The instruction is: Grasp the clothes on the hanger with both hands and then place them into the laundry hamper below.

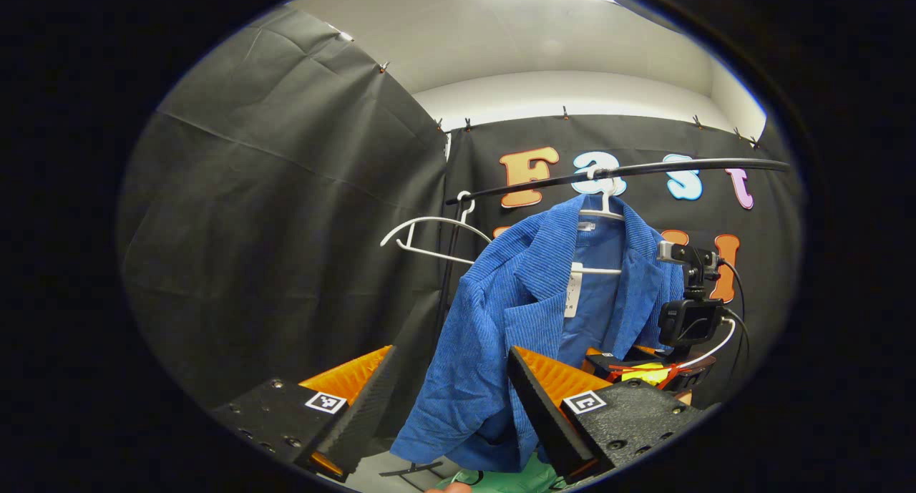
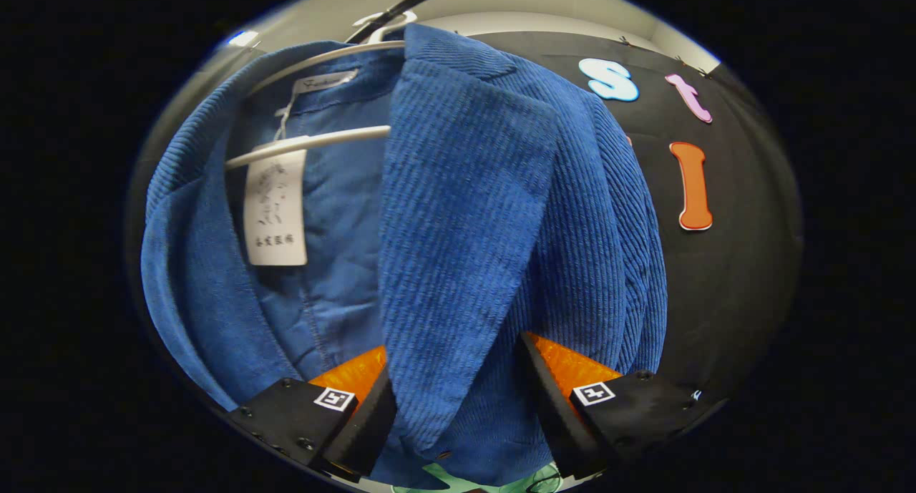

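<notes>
A blue corduroy jacket hangs on a white hanger from a black rail. My left gripper is open and held a short way in front of the jacket's left front and sleeve, apart from the cloth. The right gripper, with its camera mount, is seen close against the jacket's right side. In the right gripper view the jacket is very near. My right gripper is open, and the jacket's right front panel hangs between its spread fingers. A paper tag dangles from the hanger bar.
An empty white hanger hangs at the rail's left end beside the stand's upright post. Something pale green lies below the jacket, also at the bottom of the right gripper view. Black cloth walls close in the left and back.
</notes>
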### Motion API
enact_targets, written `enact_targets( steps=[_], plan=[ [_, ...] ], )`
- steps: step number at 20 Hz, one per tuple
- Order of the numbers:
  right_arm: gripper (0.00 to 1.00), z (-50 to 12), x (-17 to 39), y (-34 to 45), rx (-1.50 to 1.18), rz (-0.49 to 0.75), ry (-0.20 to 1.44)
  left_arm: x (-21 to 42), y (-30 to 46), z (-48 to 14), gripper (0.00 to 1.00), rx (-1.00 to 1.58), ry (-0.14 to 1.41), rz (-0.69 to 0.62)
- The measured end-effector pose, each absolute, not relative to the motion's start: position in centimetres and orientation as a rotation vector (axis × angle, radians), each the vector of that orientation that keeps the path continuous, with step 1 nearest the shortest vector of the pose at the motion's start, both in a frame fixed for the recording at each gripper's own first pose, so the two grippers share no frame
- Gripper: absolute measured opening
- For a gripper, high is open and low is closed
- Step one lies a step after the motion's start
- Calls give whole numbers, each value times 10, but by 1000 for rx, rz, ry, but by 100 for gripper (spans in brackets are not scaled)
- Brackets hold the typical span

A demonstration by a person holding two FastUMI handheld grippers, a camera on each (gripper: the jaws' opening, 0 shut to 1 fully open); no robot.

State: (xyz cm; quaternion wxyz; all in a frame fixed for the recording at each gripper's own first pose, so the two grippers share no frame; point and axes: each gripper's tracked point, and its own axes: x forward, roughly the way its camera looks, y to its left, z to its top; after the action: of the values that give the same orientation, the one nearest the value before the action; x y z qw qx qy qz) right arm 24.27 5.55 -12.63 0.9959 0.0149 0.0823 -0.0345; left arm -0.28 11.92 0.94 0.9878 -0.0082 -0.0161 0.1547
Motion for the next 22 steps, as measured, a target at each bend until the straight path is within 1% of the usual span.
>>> enact_targets(
  steps=[1, 2, 4, 5, 6, 7, 8, 9, 11, 12, 13, 14, 15, 16, 17, 19, 20, 22],
  plan=[
    [89, -125, 243, 52, 56, -62, 162, -2, 118, 7, 92, -22, -29, 309],
    [71, -121, 242, 43, 73, -73, 161, 1, 116, 4, 92, -34, -24, 304],
    [36, -111, 235, 31, 102, -55, 153, 7, 109, -3, 92, -59, -9, 284],
    [18, -104, 228, 32, 113, -14, 143, 12, 104, -7, 92, -71, 4, 269],
    [18, -98, 221, 31, 118, 15, 137, 16, 99, -10, 92, -80, 12, 254],
    [4, -90, 214, 31, 123, 46, 126, 22, 92, -13, 92, -90, 17, 234],
    [9, -79, 201, 24, 118, 51, 114, 26, 84, -15, 95, -101, 22, 213],
    [8, -69, 193, 15, 105, 39, 90, 30, 76, -19, 95, -111, 30, 190],
    [12, -41, 170, 3, 95, 42, 32, 38, 59, -28, 95, -134, 49, 142],
    [14, -25, 156, 0, 94, 52, 0, 42, 49, -33, 92, -146, 59, 118],
    [14, -11, 143, -5, 87, 59, -28, 44, 39, -39, 92, -160, 70, 95],
    [7, 2, 133, -10, 72, 62, -53, 48, 29, -44, 95, -173, 81, 78],
    [7, 10, 123, -17, 55, 56, -65, 53, 21, -49, 95, -186, 91, 72],
    [7, 20, 114, -19, 43, 54, -82, 61, 19, -56, 95, -195, 96, 71],
    [7, 28, 108, -20, 39, 58, -93, 71, 16, -60, 92, -196, 96, 77],
    [7, 45, 95, -21, 34, 77, -109, 100, 13, -69, 92, -182, 84, 110],
    [7, 51, 88, -19, 35, 94, -115, 111, 13, -71, 95, -172, 71, 130],
    [7, 61, 72, -14, 42, 131, -122, 133, 12, -75, 95, -159, 51, 155]
  ],
)
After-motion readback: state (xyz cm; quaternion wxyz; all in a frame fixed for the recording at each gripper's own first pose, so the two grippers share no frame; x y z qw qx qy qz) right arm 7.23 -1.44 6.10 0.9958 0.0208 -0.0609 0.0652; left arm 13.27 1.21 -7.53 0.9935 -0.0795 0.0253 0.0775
